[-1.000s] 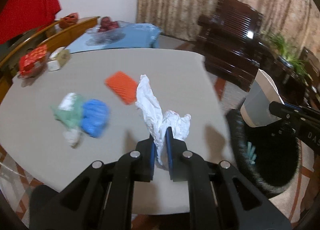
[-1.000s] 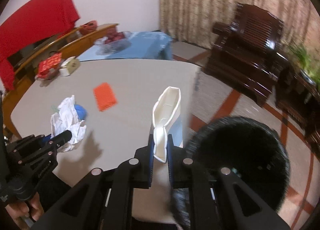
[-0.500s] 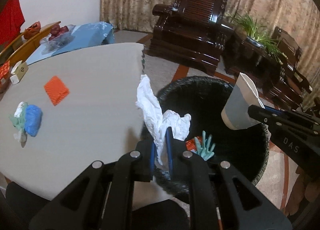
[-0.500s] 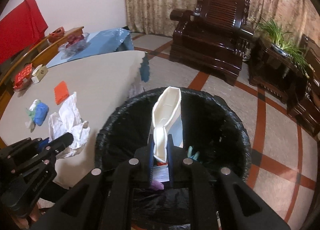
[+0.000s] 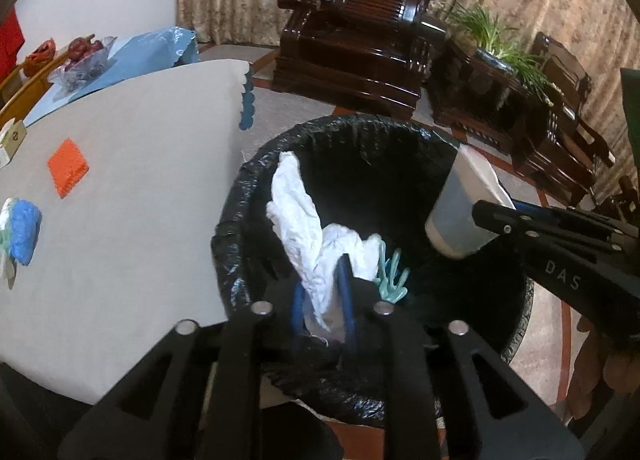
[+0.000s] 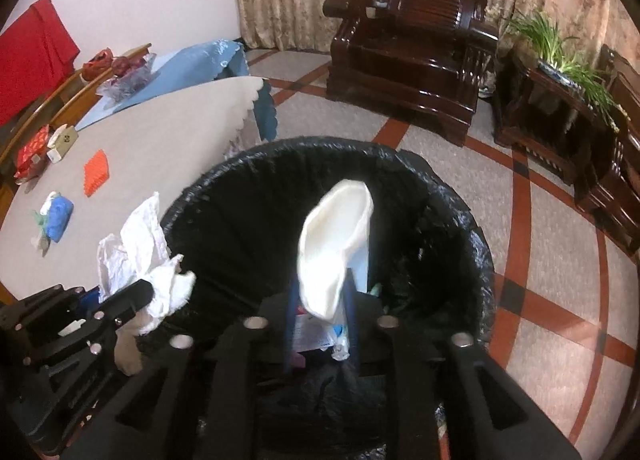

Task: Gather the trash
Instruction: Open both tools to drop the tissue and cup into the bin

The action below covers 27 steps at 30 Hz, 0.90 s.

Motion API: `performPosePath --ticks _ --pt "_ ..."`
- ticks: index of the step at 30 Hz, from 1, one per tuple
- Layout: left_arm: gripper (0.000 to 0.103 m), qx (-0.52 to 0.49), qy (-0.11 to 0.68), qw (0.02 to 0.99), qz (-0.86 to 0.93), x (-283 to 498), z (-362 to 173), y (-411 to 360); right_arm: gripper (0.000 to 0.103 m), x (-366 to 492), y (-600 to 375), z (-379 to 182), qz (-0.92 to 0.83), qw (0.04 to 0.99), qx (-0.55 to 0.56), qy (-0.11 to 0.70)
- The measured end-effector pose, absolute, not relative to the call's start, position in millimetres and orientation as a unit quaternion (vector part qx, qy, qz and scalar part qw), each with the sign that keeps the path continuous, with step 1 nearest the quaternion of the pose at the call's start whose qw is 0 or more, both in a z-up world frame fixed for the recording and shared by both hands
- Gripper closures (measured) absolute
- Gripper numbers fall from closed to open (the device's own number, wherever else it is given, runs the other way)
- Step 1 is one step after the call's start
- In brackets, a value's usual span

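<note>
from the left wrist, my left hand-held gripper (image 5: 323, 292), jaws just parting, has the crumpled tissue (image 5: 310, 236) loose between them, upright over the black bin (image 5: 360, 132). from the right wrist, my right hand-held gripper (image 6: 320, 308), also just loosening, has the flattened paper cup (image 6: 334, 248) over the bin; pad contact is unclear.

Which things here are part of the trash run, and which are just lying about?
Job:
- white tissue between the left gripper fingers
- paper cup between the right gripper fingers
- black-lined bin below both
- blue-and-green wad and orange packet on the table

Lying about:
- armchair
- potted plant
- small box
</note>
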State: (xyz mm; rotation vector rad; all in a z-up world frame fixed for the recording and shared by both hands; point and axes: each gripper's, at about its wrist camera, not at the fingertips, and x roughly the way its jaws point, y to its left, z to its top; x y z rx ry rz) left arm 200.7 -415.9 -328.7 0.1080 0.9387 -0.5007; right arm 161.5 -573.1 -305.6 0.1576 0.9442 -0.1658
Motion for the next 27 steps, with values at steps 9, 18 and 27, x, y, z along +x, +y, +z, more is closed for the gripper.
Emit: performPosePath --ticks 9,18,27 --pt "0.055 0.063 0.438 0.867 -0.229 198 -325 -408 0.076 151 -573 -305 -0.082 0.887 0.082 0.448" --pt "0.046 0.052 0.419 0.882 -0.212 200 -306 -380 0.074 149 -562 -288 -0.080 0.893 0.076 0.436" --pt "0.036 0.040 0.391 0.899 -0.195 195 -275 -352 0.067 145 -540 -265 -0.075 0.901 0.068 0.422"
